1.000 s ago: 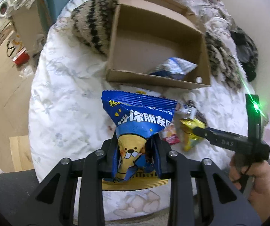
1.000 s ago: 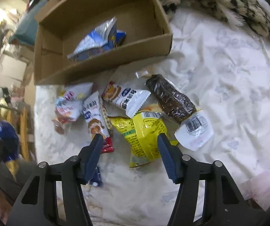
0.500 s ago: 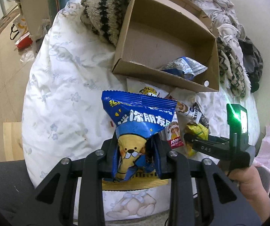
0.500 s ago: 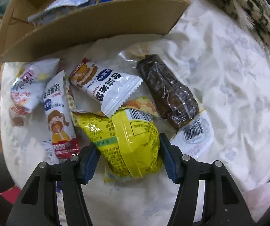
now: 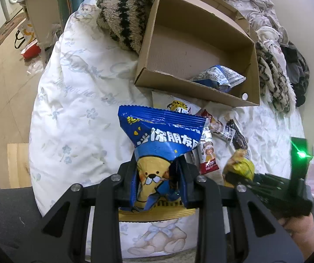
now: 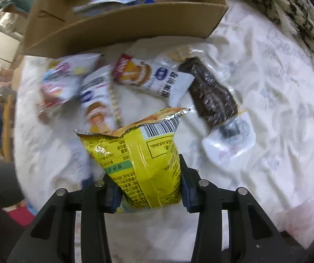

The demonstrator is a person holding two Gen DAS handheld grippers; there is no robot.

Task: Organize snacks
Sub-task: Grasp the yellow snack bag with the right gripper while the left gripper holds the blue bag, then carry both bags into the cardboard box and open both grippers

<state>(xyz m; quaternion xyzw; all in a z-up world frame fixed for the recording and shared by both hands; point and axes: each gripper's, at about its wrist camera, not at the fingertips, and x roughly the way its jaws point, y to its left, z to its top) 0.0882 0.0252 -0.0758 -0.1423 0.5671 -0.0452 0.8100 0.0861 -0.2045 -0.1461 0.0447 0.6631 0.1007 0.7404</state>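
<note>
A blue snack bag (image 5: 157,153) printed with a cartoon animal stands upright, its lower part pinched and creased. A crumpled yellow snack bag (image 6: 139,164) stands upright above the white quilt, barcode uppermost. Further packets lie beside the open cardboard box (image 5: 192,87), which contains one blue-and-white packet (image 5: 220,77).

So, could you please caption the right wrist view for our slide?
Right gripper closing on a yellow snack packet, loose snacks and cardboard box beyond.

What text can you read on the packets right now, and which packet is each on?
"你朋友": blue packet clamped in the left gripper; its yellow line above is too small to read.
"FOOD": red end of the narrow white packet.
"POWERS", uncertain: packet below the cardboard box.
Yellow packet in the right gripper: barcode, print unreadable.
</note>
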